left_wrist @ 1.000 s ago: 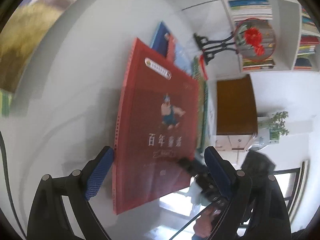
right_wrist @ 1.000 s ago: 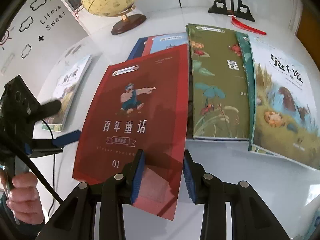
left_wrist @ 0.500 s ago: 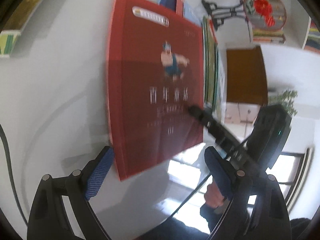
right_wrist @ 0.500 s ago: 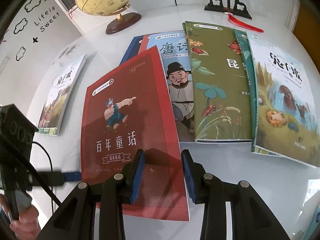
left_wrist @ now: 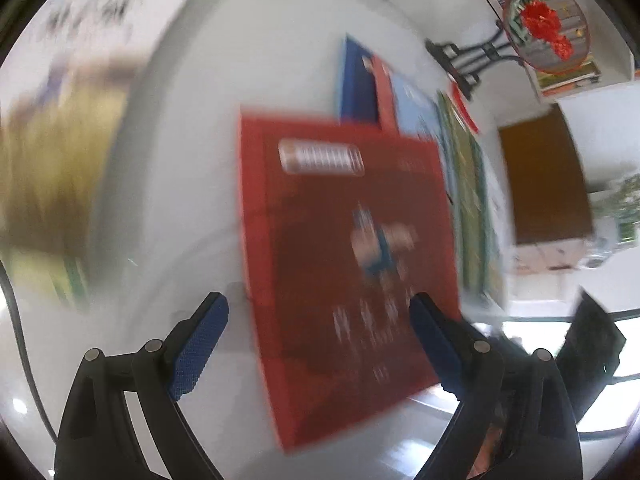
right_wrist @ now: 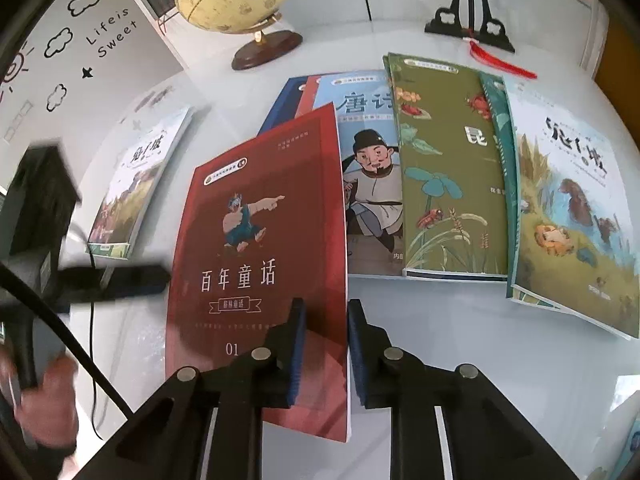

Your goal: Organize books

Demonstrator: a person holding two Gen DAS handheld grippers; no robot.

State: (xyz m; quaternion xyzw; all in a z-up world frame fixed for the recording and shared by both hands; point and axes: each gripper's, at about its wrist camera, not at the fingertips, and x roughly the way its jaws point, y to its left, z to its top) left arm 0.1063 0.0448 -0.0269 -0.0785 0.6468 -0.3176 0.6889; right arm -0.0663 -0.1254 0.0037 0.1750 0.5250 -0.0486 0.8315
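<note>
The right gripper (right_wrist: 326,344) has just been closing and pinches the red book (right_wrist: 260,248) by its edge; the left gripper (left_wrist: 320,344) hangs wide, holding nothing. Keep that pinch tight and lift slowly.

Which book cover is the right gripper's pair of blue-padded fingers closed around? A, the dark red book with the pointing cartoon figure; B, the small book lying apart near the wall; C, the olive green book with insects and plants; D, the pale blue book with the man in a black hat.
A: in the right wrist view the right gripper has just been closing, its fingers straddling the right edge of the dark red book; the others lie untouched.
</note>
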